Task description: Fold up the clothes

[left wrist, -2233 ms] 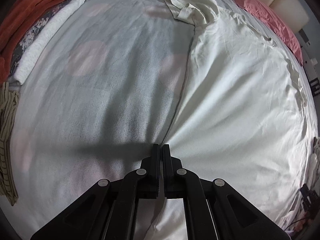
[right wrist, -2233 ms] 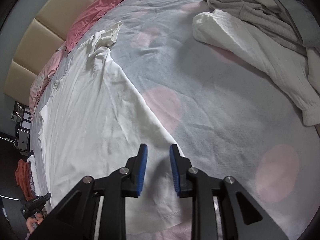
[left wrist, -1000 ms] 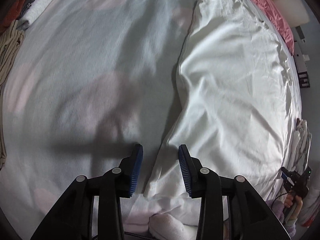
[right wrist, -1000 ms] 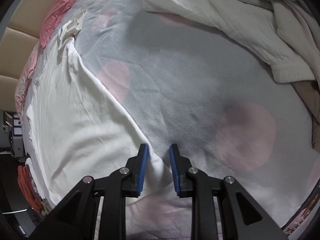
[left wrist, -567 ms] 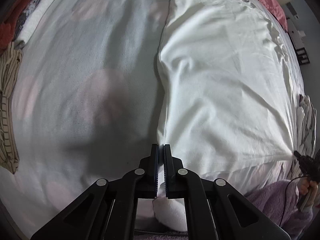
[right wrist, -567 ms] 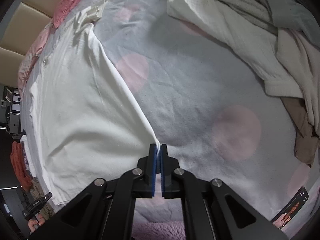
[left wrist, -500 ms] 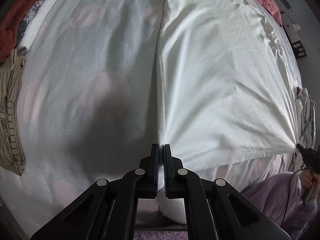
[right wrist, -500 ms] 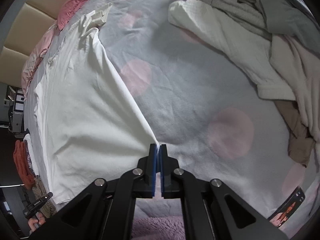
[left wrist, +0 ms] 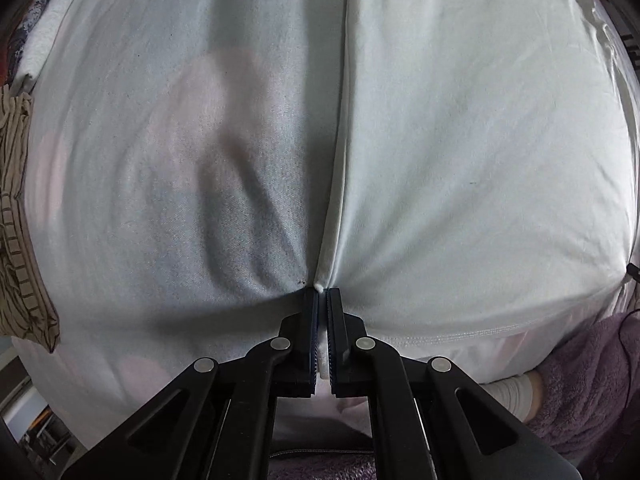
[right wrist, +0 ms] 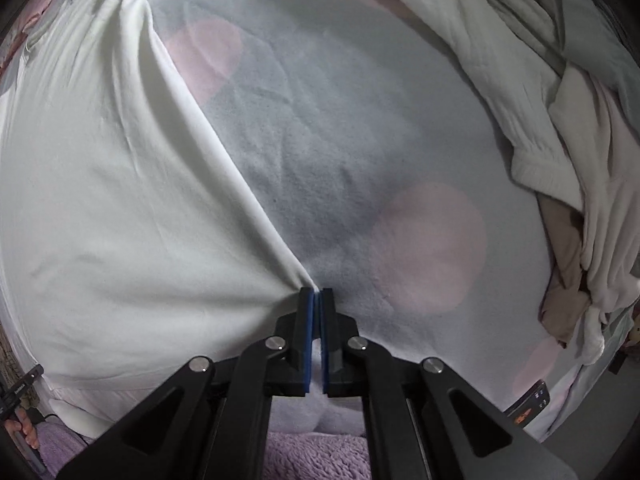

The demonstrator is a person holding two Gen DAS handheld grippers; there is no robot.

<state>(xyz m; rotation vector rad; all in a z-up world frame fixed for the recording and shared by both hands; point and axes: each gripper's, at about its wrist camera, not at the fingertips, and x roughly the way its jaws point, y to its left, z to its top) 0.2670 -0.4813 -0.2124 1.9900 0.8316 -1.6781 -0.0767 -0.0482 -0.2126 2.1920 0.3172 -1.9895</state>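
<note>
Jaws went from apart to clamped: left gripper (left wrist: 322, 294) and right gripper (right wrist: 316, 294) each pinch bottom corner of white cotton T-shirt (left wrist: 480, 140) on grey pink-dotted bedsheet (right wrist: 340, 128); ready to lift for fold.

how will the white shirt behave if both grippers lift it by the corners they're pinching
Probably floppy: the white shirt lies thin and wrinkled on the bed sheet, so it should sag between the left gripper and right gripper. Likely light, since the cloth looks thin. It could slip, as each pinch holds only a corner.
</note>
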